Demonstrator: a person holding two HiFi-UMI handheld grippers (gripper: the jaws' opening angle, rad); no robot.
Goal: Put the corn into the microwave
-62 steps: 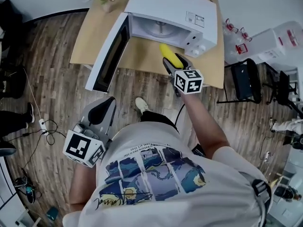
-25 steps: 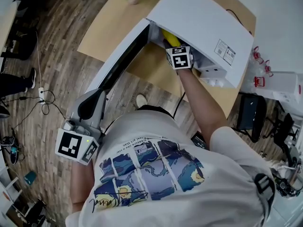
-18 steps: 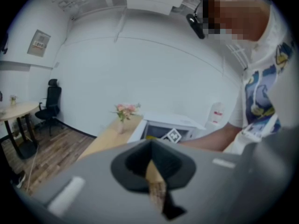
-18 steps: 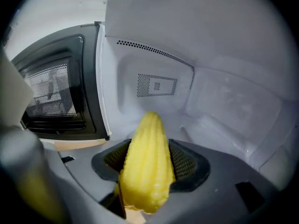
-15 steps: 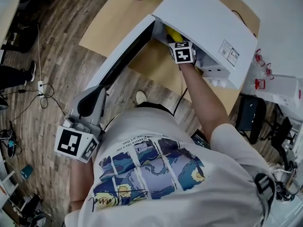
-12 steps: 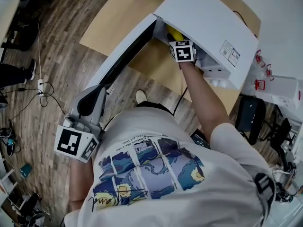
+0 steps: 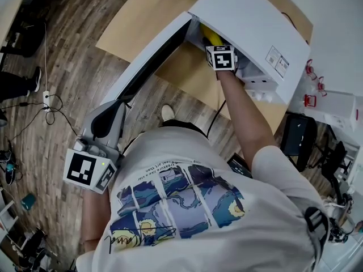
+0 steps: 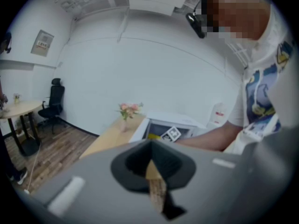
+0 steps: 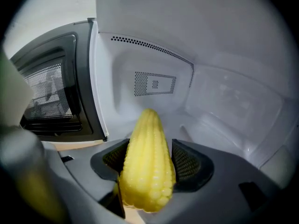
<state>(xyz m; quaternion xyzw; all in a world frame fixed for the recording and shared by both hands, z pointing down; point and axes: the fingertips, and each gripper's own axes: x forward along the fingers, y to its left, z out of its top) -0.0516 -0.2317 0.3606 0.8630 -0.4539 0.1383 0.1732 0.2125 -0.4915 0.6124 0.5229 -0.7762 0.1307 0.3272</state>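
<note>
The right tongs (image 9: 149, 164) clench the corn (image 9: 145, 148), its long axis running straight out along them, tip toward the back wall of the microwave (image 7: 249, 21); bare cavity floor lies ahead and right; the open door (image 9: 51, 97) stands left; the left tongs (image 8: 152, 167), pressed together on nothing, hang well off the counter (image 7: 136, 16).

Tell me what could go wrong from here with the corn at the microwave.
1. The corn, clamped in the right tool, juts well past the pads toward the inner wall of the microwave; pushing deeper might jam its tip.
2. The cob is round, so once released it may roll back toward the opening.
3. The open door reaches out near the left tool; a bump could move it.
</note>
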